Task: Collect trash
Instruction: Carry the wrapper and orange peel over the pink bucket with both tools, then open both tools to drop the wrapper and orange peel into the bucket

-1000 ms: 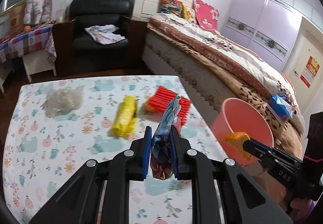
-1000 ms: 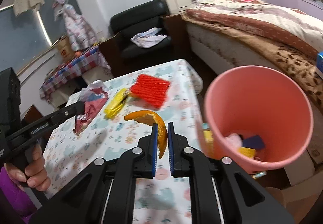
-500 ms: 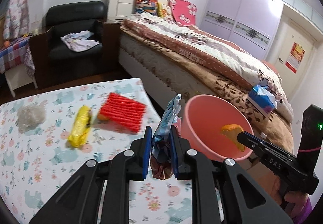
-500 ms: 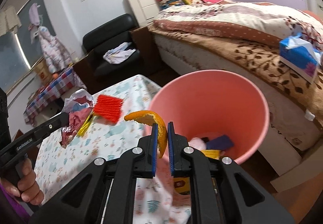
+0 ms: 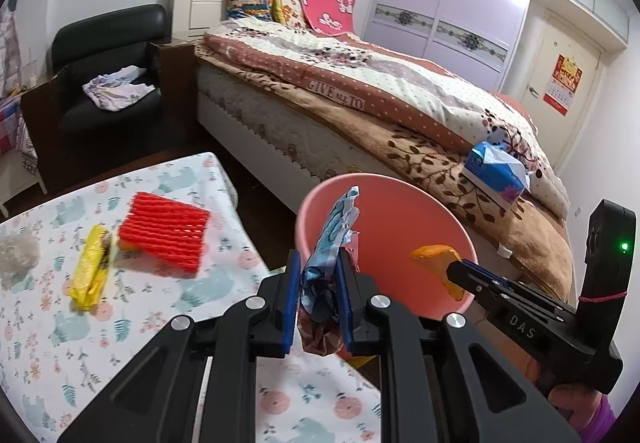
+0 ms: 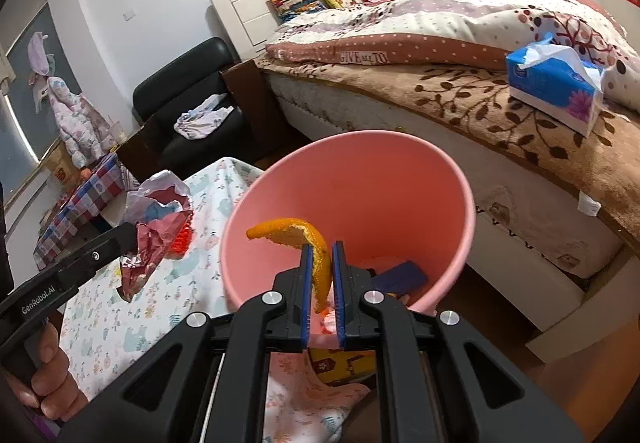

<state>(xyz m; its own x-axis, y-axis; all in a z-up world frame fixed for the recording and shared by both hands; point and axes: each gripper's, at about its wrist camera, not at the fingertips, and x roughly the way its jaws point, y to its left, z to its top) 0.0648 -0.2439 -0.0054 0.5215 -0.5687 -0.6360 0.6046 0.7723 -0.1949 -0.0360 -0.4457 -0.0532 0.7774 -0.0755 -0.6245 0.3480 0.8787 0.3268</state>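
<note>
My left gripper [image 5: 318,263] is shut on a crumpled blue, white and dark red wrapper [image 5: 334,227], held at the near rim of the pink bin [image 5: 400,211]. My right gripper [image 6: 320,255] is shut on a curved orange peel [image 6: 292,233], which hangs over the mouth of the pink bin [image 6: 360,179]. The bin holds a dark blue item [image 6: 402,275] and other scraps. In the left wrist view the right gripper [image 5: 450,269] carries the orange peel [image 5: 434,253] over the bin. In the right wrist view the left gripper [image 6: 134,233] holds the wrapper [image 6: 158,231] left of the bin.
On the flower-print tablecloth [image 5: 52,323] lie a red ribbed foam pad [image 5: 166,231], a yellow packet [image 5: 92,271] and a clear plastic wad [image 5: 18,257]. A bed [image 5: 380,95] with a blue tissue pack [image 5: 496,175] stands behind the bin. A black armchair [image 5: 108,83] sits far left.
Both grippers swung right from over the table toward the pink bin. The peel now hangs over the bin's mouth, and the wrapper has reached its rim.
</note>
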